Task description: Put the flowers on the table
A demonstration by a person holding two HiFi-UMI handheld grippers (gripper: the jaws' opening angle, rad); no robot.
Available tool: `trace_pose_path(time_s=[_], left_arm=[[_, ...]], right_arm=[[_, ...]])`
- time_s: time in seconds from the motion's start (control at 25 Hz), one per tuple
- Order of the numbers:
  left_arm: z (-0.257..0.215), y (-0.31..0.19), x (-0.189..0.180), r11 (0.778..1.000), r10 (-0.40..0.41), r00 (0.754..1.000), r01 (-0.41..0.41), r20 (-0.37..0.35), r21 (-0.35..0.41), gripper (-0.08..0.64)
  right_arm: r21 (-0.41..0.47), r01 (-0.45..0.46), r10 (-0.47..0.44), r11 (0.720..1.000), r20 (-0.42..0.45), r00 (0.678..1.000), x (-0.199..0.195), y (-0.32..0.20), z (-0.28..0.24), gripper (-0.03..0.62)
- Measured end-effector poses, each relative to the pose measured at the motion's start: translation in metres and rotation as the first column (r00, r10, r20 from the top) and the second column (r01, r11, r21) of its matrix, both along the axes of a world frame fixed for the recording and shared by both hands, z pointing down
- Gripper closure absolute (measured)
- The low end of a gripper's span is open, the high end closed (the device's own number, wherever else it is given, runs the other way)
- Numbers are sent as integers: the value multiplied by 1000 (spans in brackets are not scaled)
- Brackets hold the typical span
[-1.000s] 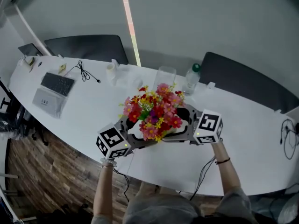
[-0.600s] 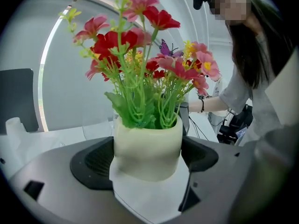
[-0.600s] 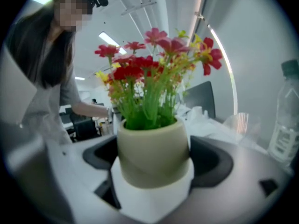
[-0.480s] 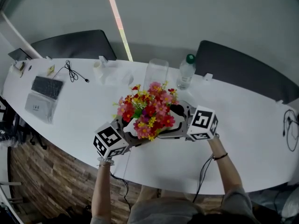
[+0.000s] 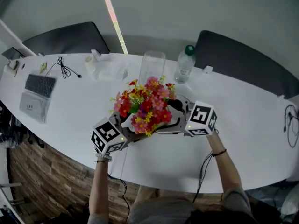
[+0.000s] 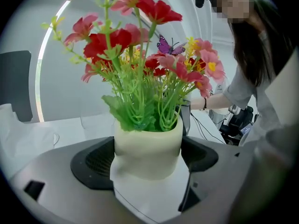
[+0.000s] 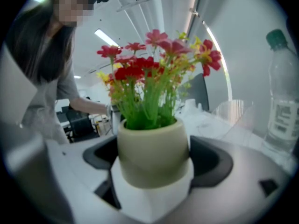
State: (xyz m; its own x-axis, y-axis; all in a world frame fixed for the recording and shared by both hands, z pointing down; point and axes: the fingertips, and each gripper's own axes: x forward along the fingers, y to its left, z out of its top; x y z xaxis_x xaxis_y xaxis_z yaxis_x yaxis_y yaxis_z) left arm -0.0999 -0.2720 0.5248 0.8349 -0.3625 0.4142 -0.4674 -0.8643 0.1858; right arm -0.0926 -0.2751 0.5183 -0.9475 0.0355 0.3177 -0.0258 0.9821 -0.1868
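A bunch of red, pink and yellow artificial flowers (image 5: 142, 106) stands upright in a cream pot (image 6: 147, 148). The pot is held over the white table (image 5: 243, 125), near its front edge. My left gripper (image 5: 133, 127) grips the pot from the left and my right gripper (image 5: 170, 120) grips it from the right. In the left gripper view, the left gripper (image 6: 147, 169) has a dark pad on each side of the pot. The right gripper view shows the pot (image 7: 152, 150) the same way in the right gripper (image 7: 152, 174). The blooms hide the pot in the head view.
A tall clear glass vase (image 5: 152, 66) and a water bottle (image 5: 184, 70) stand just behind the flowers. Farther left are a white cup (image 5: 91, 64), a black cable (image 5: 65, 69) and a keyboard (image 5: 39, 84). Two dark chairs (image 5: 65, 38) (image 5: 243, 62) stand beyond the table.
The head view has swung, so everything sits further left in the picture. Both grippers keep their hold on the pot, which has hardly moved relative to the vase and bottle.
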Motion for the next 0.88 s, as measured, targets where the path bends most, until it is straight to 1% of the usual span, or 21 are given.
trace_pose_path(time_s=[0.56, 0.88], left_arm=[[28, -6, 2, 999, 9, 1000, -8, 9, -40, 114], [40, -6, -1, 999, 1, 1000, 0, 28, -51, 114]], right_arm=[[-33, -29, 28, 999, -26, 999, 3, -6, 27, 132], [-24, -30, 29, 999, -42, 999, 0, -6, 39, 132]])
